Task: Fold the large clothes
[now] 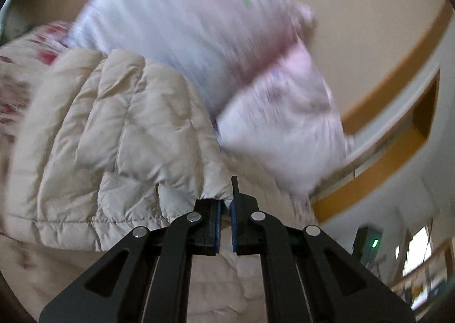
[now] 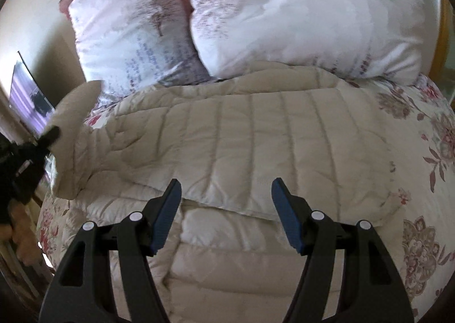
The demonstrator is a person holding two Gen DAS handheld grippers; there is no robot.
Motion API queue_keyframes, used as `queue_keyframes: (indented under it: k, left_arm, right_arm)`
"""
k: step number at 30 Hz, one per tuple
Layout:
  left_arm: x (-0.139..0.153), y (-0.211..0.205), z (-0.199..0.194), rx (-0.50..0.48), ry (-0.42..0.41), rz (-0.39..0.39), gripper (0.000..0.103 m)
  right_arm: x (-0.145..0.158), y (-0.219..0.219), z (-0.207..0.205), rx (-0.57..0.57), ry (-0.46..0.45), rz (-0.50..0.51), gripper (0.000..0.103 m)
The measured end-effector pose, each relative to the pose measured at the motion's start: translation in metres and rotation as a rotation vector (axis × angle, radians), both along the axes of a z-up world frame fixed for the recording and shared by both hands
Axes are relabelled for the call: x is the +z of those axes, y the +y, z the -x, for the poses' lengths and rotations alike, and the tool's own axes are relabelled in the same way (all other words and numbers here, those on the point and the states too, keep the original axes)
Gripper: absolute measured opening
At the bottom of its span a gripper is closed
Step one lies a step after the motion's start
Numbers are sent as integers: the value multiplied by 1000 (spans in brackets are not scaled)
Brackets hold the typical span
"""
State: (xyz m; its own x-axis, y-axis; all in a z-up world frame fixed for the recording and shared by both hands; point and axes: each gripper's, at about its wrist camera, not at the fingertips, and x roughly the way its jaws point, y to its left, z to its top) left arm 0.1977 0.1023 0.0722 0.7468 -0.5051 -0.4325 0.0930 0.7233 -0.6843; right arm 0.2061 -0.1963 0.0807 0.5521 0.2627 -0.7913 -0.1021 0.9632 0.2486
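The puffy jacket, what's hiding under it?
Under the puffy jacket lies the flowery bedspread; two pillows sit behind it. Whatever lies beneath its middle is covered.

Hand-held gripper: blk linkage arms; silver rivets; blue ribbed pads.

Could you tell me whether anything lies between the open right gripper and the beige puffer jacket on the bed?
Nothing visible does. The right gripper hangs open directly over the beige puffer jacket, with only air between them. The pillows sit beyond the jacket, and the left gripper is already shut on its sleeve cuff.
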Motion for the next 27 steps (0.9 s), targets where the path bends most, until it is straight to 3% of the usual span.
queue_keyframes:
  k: [4,8,9,12,13,16,21,27]
  left_arm:
    - [-24,-58,-22,-142,78,-99,4]
    - [-39,-81,-26,-200,135,-175,6]
    - [-42,-83,-25,-212,141,-188,11]
    - [-42,-79,-19,-213,144,-205,54]
    - [-38,-75,-16,-208,135,-206,63]
    - [-25,-61,-5,-216,92,-181,69]
    - [-19,-11,18,-112,53,-177,73]
    - [-34,34,29,43,164,-307,74]
  right_arm:
    - [-6,-15,0,-40,12,-1,66]
    - [-11,-22,-1,-62,23,4,66]
    - [-12,-23,-1,-62,23,7,66]
    - [-11,-19,0,-54,15,20,66]
    - [-10,-17,0,-49,12,22,66]
    - [-5,-3,3,-9,-17,40,66]
    - [10,38,14,125,-117,103,66]
    - [18,123,31,339,-264,278,66]
